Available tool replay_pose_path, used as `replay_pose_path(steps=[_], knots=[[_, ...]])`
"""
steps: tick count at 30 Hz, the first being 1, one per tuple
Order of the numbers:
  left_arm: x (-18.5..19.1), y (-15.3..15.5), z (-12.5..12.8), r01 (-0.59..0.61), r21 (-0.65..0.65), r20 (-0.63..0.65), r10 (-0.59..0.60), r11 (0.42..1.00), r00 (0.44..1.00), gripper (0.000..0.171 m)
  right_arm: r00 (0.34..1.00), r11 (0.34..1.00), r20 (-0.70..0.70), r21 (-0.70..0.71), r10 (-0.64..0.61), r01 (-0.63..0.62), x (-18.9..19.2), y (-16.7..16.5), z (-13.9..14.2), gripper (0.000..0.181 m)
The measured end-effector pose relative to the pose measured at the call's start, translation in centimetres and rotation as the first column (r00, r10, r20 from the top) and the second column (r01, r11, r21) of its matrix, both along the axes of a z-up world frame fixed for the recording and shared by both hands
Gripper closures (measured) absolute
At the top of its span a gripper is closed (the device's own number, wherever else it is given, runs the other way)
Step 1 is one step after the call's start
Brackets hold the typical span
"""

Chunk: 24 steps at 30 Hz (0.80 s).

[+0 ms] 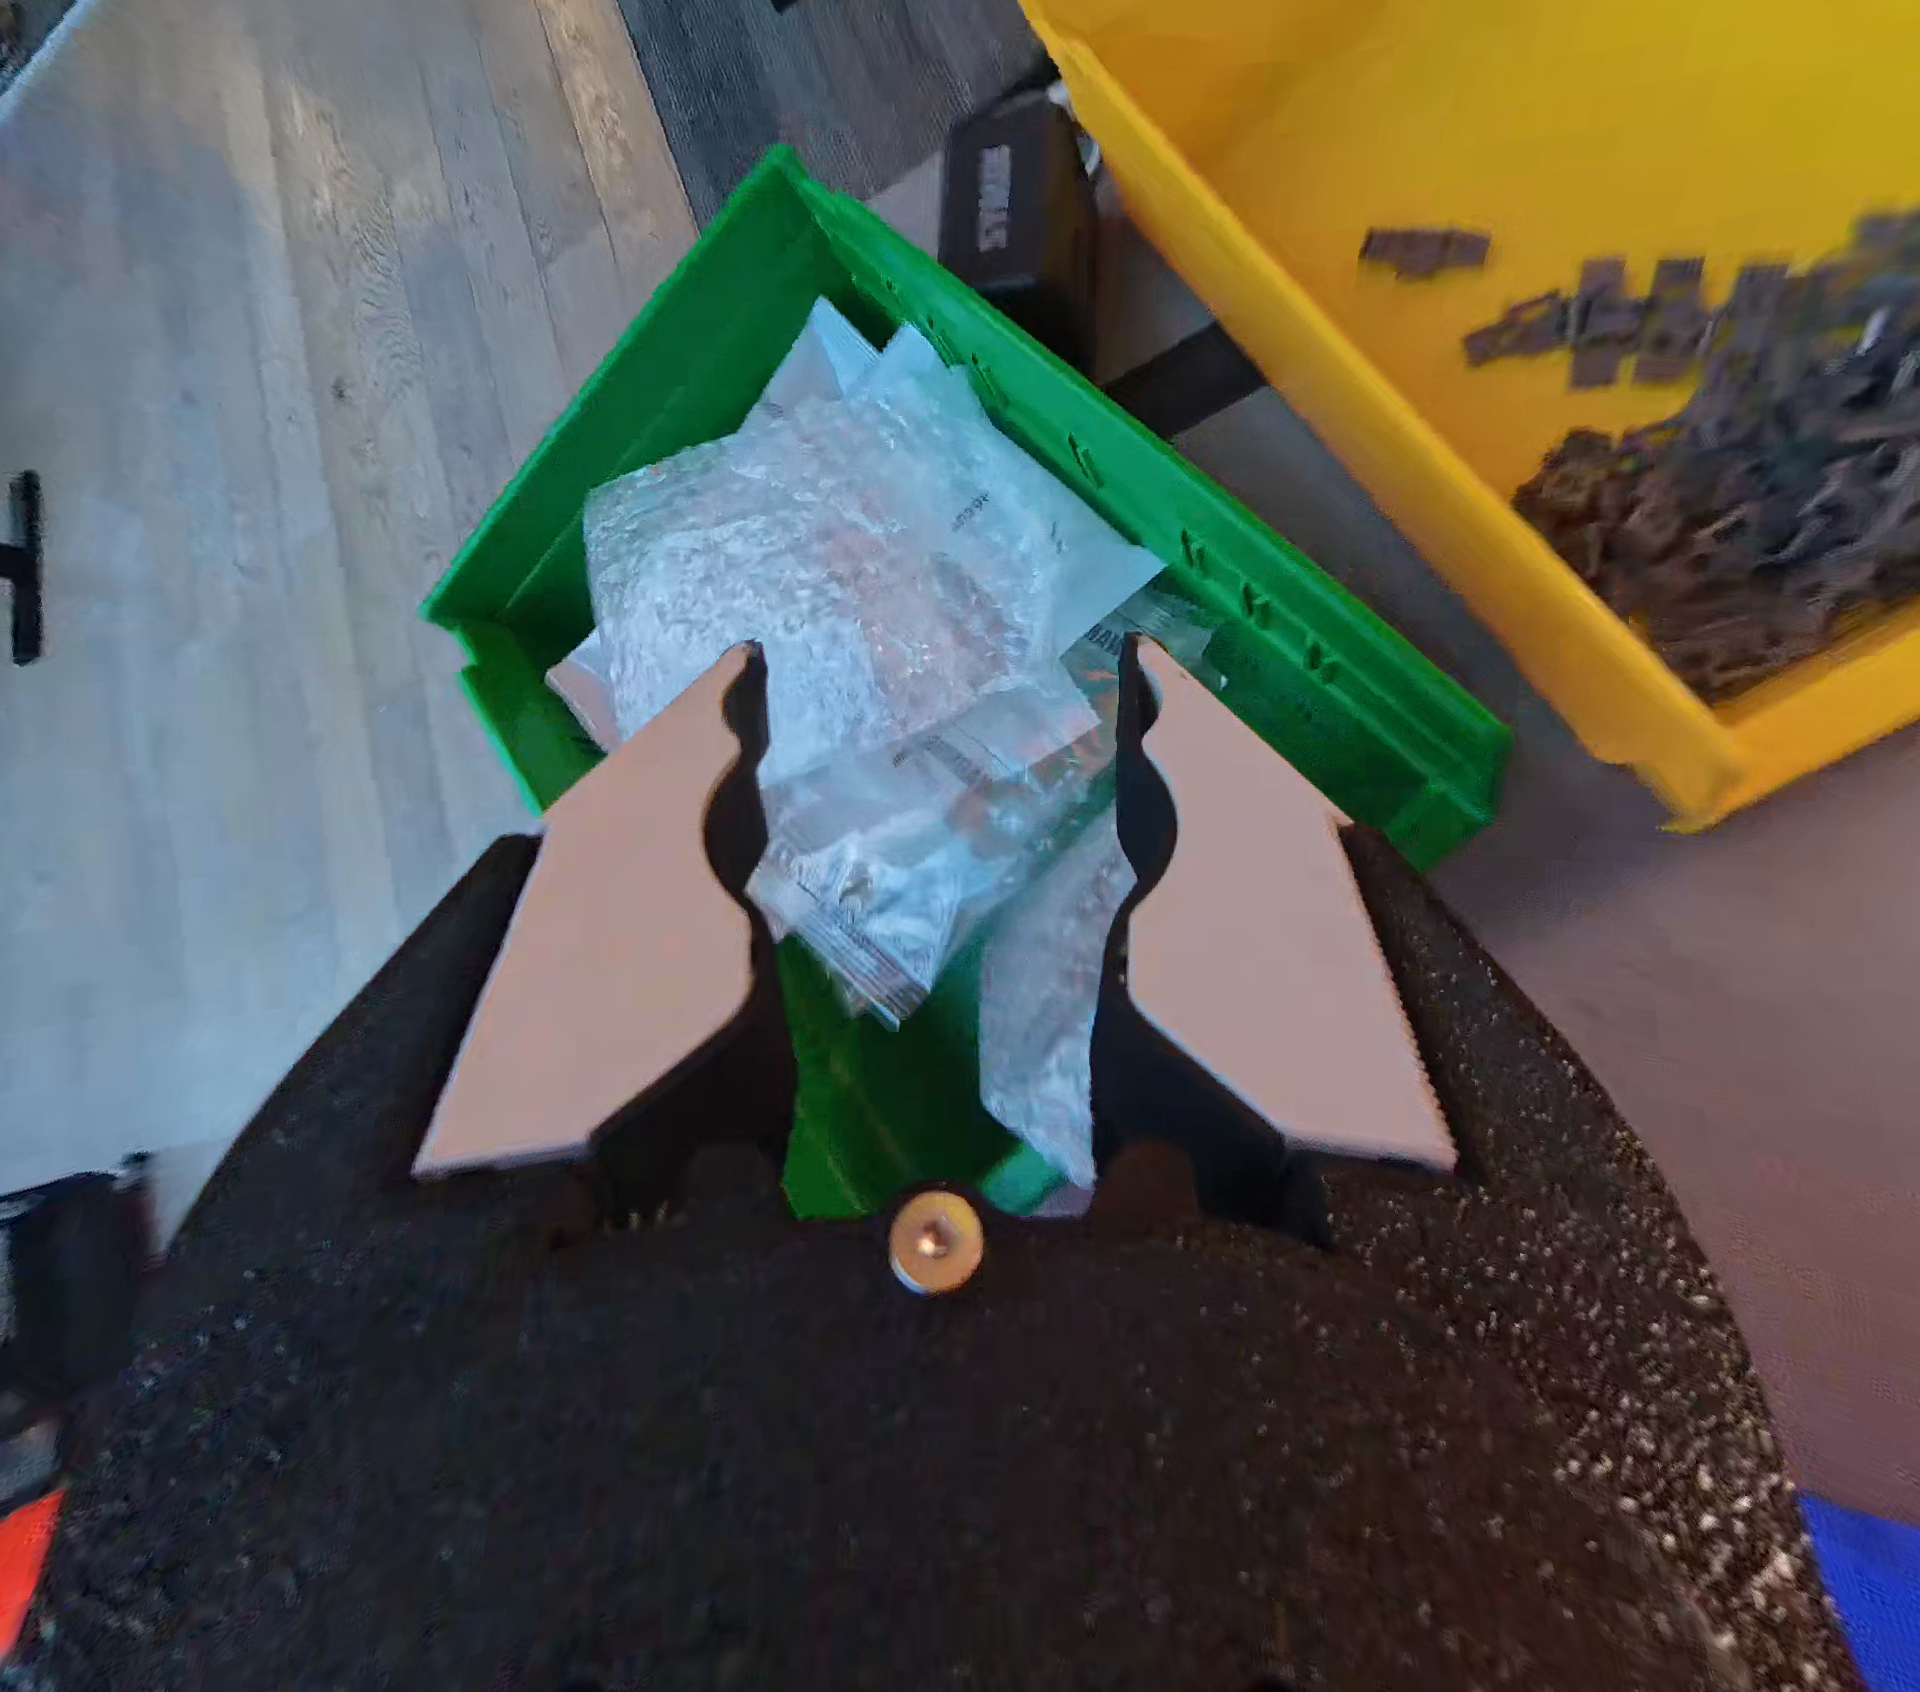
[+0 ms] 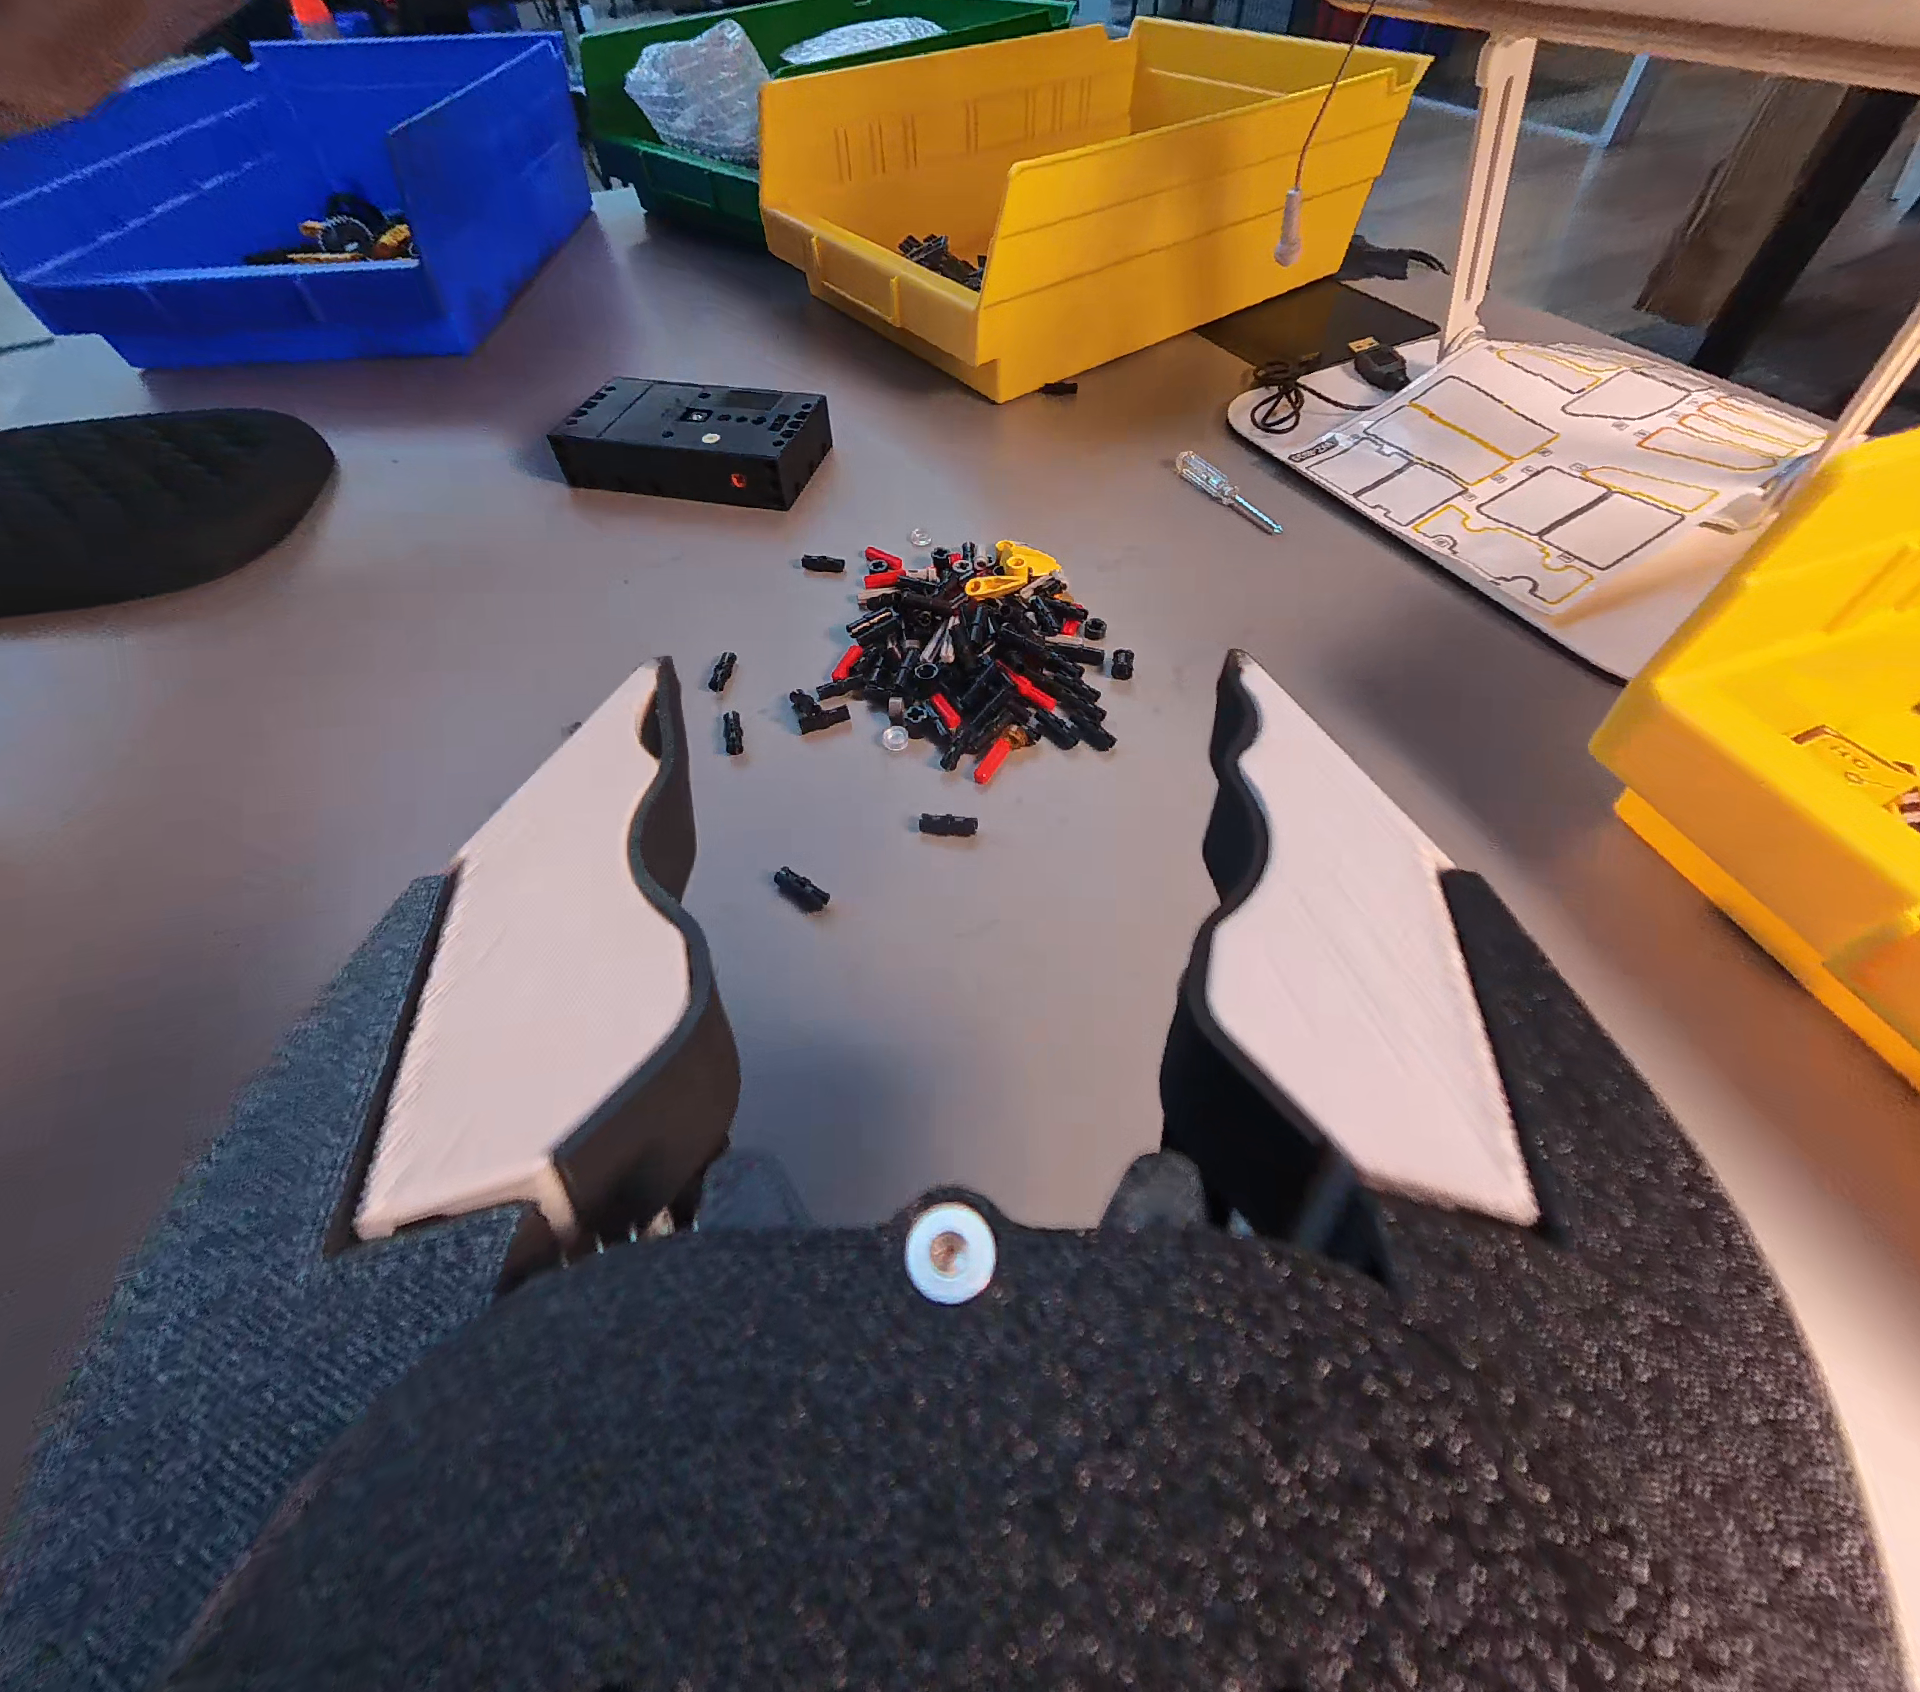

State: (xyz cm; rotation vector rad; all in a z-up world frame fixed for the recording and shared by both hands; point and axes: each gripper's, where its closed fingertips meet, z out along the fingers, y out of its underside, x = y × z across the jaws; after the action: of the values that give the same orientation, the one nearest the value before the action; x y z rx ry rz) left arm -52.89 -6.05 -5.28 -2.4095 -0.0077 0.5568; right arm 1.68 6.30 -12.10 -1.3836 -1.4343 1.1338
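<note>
In the left wrist view my left gripper (image 1: 940, 655) is open above a green bin (image 1: 1143, 458) full of clear plastic bags (image 1: 831, 562). One small bag (image 1: 883, 873) lies between the fingers, with the jaws apart and not clamped on it. In the right wrist view my right gripper (image 2: 951, 666) is open and empty, low over the grey table. Its tips flank the near side of a pile of small black, red and yellow pieces (image 2: 966, 655). A few loose black pins (image 2: 800, 889) lie between the fingers.
A yellow bin (image 1: 1351, 84) of dark pieces (image 1: 1714, 520) stands next to the green bin. In the right wrist view there are a blue bin (image 2: 208, 292), a yellow bin (image 2: 1091, 292), a black box (image 2: 691, 442), a screwdriver (image 2: 1226, 492), an outlined sheet (image 2: 1507, 479), a second yellow bin (image 2: 1766, 759) and a black pad (image 2: 135, 499). Left tips to right tips: about 55 cm.
</note>
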Motion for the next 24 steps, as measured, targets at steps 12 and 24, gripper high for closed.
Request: replay_pose_path(steps=[12,24], knots=[[-2.8,3.1,-3.3,0.046,-0.281,-0.138,-0.088,0.959,0.987,0.171,0.999,0.998,-0.023,-0.059,-0.023,0.021,0.2,1.2,-0.4,0.100],[8.9,-2.8,18.3,0.186,0.292,-0.158,-0.144,0.938,0.977,0.171,0.997,0.997,-0.051,0.055,0.054,-0.051,0.1,-2.0,1.5,0.104]])
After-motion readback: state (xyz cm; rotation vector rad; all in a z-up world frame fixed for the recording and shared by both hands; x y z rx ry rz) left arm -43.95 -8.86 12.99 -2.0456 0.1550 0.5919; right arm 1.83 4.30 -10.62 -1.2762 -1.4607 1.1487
